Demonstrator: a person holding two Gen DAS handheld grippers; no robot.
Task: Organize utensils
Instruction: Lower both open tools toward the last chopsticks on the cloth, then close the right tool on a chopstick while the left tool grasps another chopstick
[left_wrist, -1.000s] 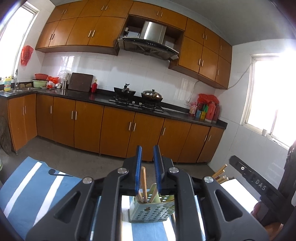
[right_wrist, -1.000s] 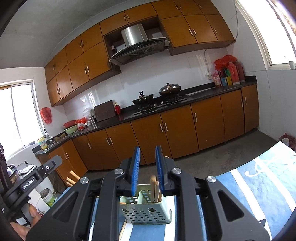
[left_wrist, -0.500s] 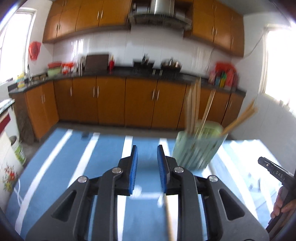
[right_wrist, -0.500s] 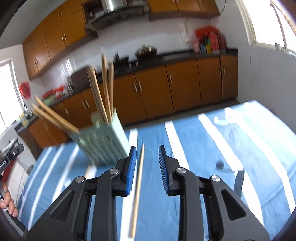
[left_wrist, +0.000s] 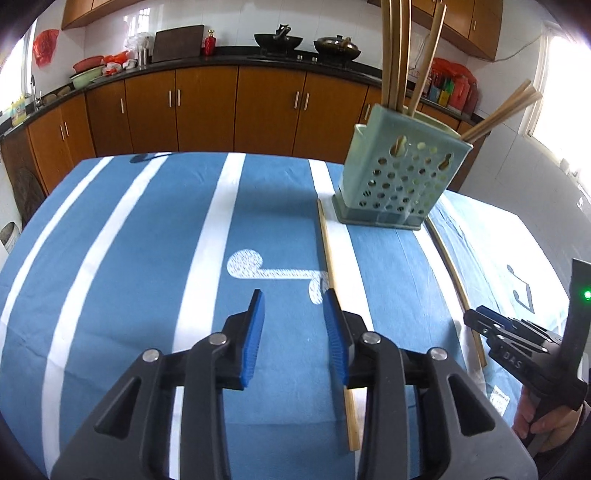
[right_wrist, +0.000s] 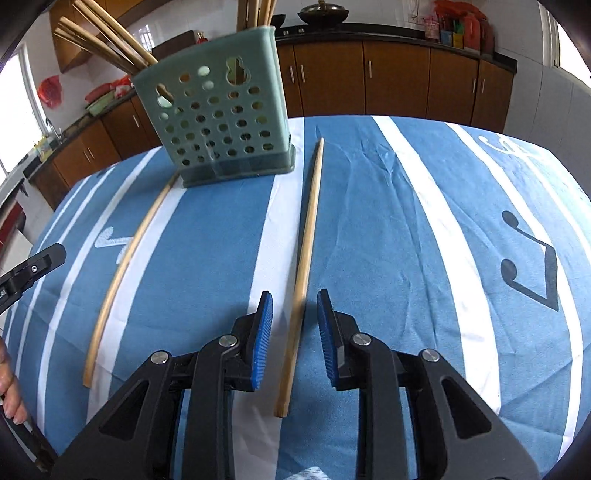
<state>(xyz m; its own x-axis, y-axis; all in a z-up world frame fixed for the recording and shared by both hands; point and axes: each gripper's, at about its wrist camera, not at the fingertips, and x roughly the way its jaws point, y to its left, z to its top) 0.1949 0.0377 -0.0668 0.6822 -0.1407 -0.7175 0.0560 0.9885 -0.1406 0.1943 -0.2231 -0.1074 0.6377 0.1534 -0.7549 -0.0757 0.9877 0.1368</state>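
A pale green perforated utensil holder (left_wrist: 400, 173) stands on the blue striped tablecloth (left_wrist: 140, 236) with several wooden chopsticks upright in it; it also shows in the right wrist view (right_wrist: 221, 114). Two loose chopsticks lie on the cloth. One chopstick (left_wrist: 330, 273) runs under the right finger of my open left gripper (left_wrist: 293, 317). In the right wrist view a chopstick (right_wrist: 306, 236) lies between the open jaws of my right gripper (right_wrist: 294, 325), untouched. The other chopstick (right_wrist: 127, 258) lies to its left. The right gripper (left_wrist: 517, 339) also appears at the left view's right edge.
The table stands in a kitchen with brown cabinets (left_wrist: 207, 107) and a black counter with woks (left_wrist: 277, 38) behind. The table's far edge runs just behind the holder. The other gripper's tip (right_wrist: 33, 266) shows at the right view's left edge.
Both grippers have tilted down from facing the kitchen to facing the tabletop and lowered toward it. Their jaws have opened wider. The loose chopsticks have come into view.
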